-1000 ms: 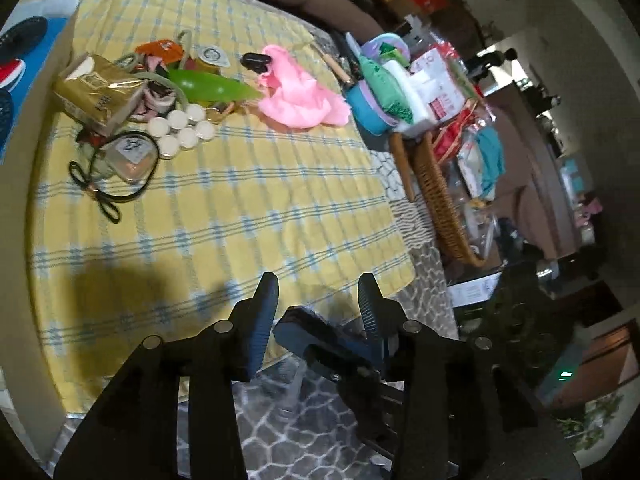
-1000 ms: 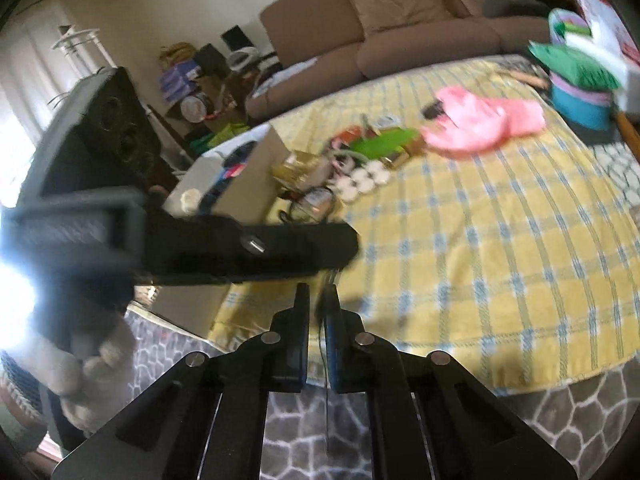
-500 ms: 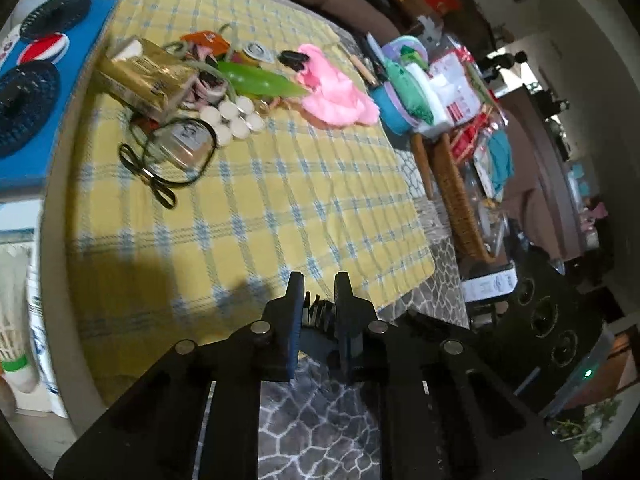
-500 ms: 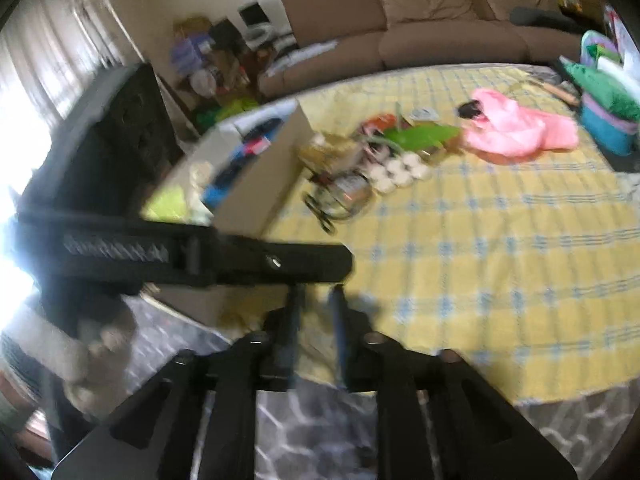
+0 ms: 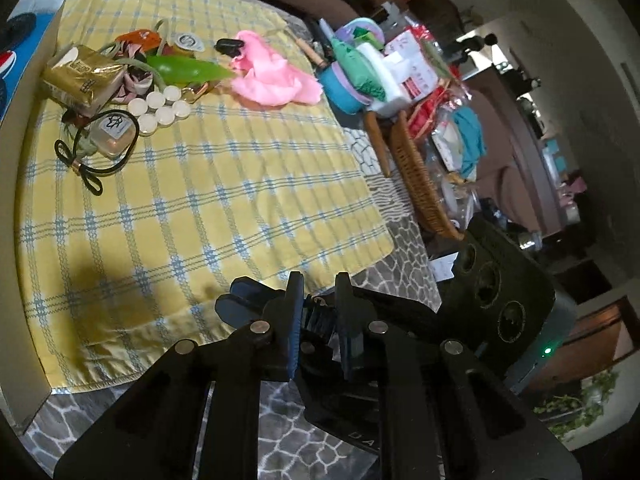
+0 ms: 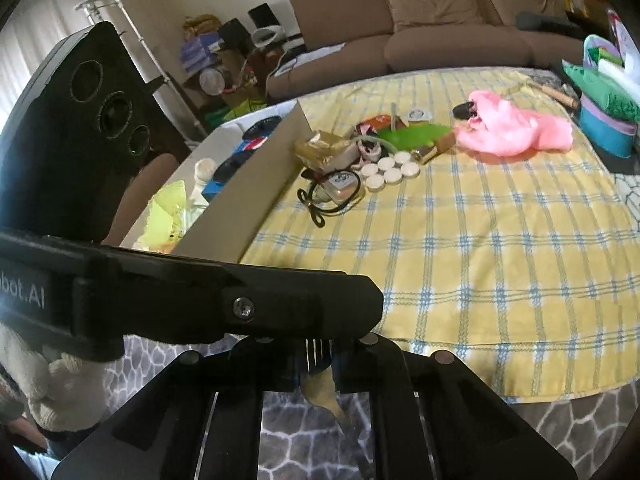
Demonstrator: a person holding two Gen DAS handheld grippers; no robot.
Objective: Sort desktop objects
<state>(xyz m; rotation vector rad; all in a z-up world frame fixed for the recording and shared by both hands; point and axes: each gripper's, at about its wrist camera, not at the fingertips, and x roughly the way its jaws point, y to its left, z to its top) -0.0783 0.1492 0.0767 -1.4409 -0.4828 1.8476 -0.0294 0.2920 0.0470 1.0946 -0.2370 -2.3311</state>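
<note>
Left gripper (image 5: 318, 312) nearly closed, holding nothing visible; right gripper (image 6: 318, 354) narrowly parted, grip unclear; pink cloth (image 6: 512, 128) lies far right.

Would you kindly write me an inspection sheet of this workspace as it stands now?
Surface: yellow checked cloth on a stone-pattern table; near half bare.
Job's things: gold packet, white caps, green pouch, pink cloth and clear box clustered at the far side.
Clutter: teal tub stuffed with bags, wicker basket, cardboard box of items beside the cloth.
Grippers: left gripper and right gripper at the near edge, crossed over each other; fingers nearly together, nothing clearly held.
Cables: black cord loop round the clear box.
Surroundings: brown sofa, cluttered shelves.
</note>
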